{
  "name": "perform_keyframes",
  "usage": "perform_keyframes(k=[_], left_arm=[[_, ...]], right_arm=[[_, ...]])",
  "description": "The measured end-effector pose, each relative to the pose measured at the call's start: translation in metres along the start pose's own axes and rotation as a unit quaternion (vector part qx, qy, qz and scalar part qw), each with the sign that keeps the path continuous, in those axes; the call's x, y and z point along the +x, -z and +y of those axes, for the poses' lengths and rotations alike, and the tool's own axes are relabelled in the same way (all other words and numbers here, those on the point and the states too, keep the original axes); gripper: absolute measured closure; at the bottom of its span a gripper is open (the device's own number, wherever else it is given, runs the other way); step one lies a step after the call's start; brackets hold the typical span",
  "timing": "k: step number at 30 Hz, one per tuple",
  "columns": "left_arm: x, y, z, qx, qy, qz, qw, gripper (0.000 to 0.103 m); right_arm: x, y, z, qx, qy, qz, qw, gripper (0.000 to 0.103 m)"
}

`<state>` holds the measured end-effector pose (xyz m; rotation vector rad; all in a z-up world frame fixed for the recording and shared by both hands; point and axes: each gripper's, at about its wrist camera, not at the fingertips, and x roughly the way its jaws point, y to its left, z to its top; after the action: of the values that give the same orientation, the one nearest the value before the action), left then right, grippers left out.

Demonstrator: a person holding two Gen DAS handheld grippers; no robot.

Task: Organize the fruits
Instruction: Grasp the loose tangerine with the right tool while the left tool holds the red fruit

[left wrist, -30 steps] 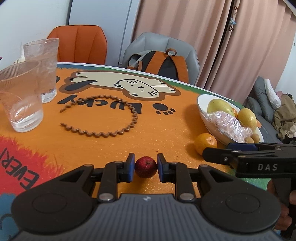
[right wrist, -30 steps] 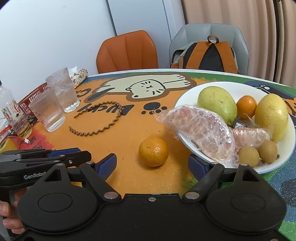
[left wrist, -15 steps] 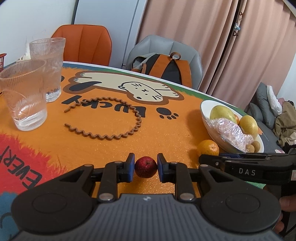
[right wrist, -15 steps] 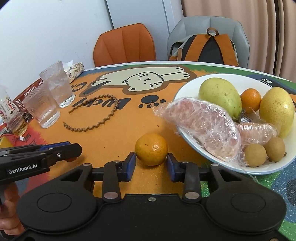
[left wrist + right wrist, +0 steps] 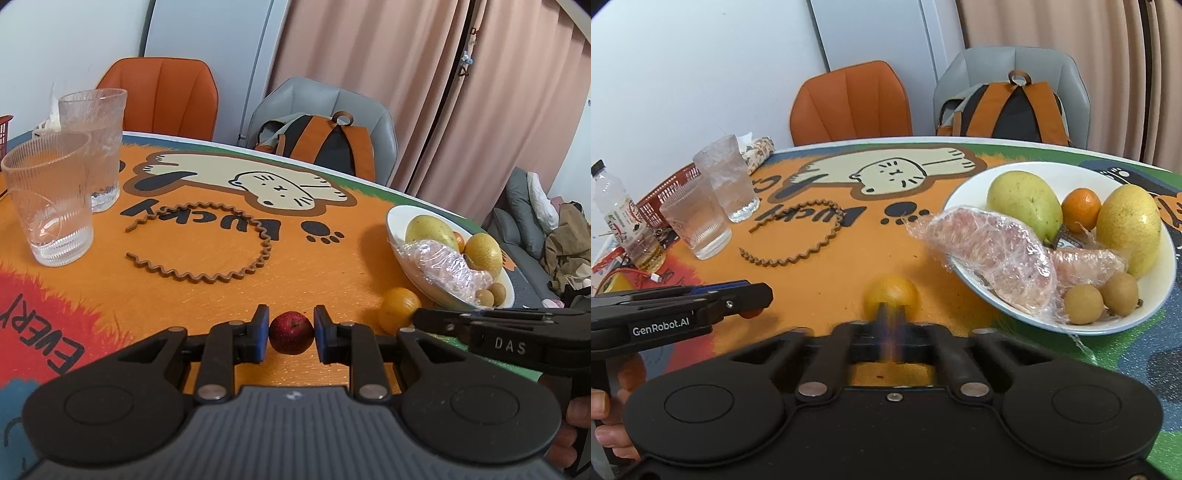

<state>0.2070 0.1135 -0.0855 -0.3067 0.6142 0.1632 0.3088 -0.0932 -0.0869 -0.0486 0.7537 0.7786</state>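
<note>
My left gripper [image 5: 290, 325] is shut on a small dark red fruit [image 5: 291, 336], held low over the orange tablecloth. In the right wrist view the right gripper [image 5: 892, 328] is blurred, its jaws closed together with nothing between them. A mandarin [image 5: 891, 297], also blurred, lies on the cloth just past the fingertips. From the left wrist view that mandarin [image 5: 398, 309] sits beside the tip of the right gripper [image 5: 419, 318]. A white bowl [image 5: 1015, 318] to the right holds two yellow-green fruits, an orange, wrapped pink fruit pieces and two small brown fruits.
Two ribbed glasses [image 5: 51, 199] stand at the left, a wavy brown band [image 5: 207, 243] lies mid-table. A bottle [image 5: 624, 221] and a red basket [image 5: 665, 192] sit at the far left edge. An orange chair [image 5: 849, 103] and a grey chair with a backpack [image 5: 1015, 107] stand behind.
The right jaws went from wide open around the mandarin to fully closed together, and the mandarin now sits ahead of the tips. The left gripper kept its hold on the red fruit.
</note>
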Motion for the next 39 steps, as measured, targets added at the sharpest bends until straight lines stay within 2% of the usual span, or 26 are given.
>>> perform_keyframes(k=[6,10,13,15,17,33,39], left_arm=[[-0.004,0.002,-0.002,0.001,0.002,-0.001,1.0000,0.079],[-0.004,0.003,0.003,-0.003,0.002,-0.001,1.0000,0.079],[-0.003,0.001,0.008,-0.007,-0.001,-0.001,1.0000,0.079],[-0.002,0.000,0.014,-0.011,-0.004,-0.001,0.9999,0.079],[-0.002,0.000,0.019,-0.015,-0.007,-0.001,0.9999,0.079],[0.004,-0.006,0.055,-0.046,-0.026,-0.002,0.9986,0.079],[0.007,-0.005,0.064,-0.053,-0.028,0.001,0.9982,0.079]], right_arm=[[0.000,0.005,-0.003,0.009,0.002,0.010,1.000,0.102],[0.002,0.003,0.002,0.005,0.009,0.008,1.000,0.077],[0.008,-0.001,0.006,0.003,0.005,0.010,1.000,0.073],[0.012,-0.004,0.010,0.000,0.005,0.011,1.000,0.062],[0.016,-0.006,0.015,-0.007,0.006,0.008,1.000,0.045],[0.051,-0.030,0.034,-0.029,0.002,0.016,0.999,0.044],[0.067,-0.034,0.036,-0.034,0.012,0.018,0.999,0.040]])
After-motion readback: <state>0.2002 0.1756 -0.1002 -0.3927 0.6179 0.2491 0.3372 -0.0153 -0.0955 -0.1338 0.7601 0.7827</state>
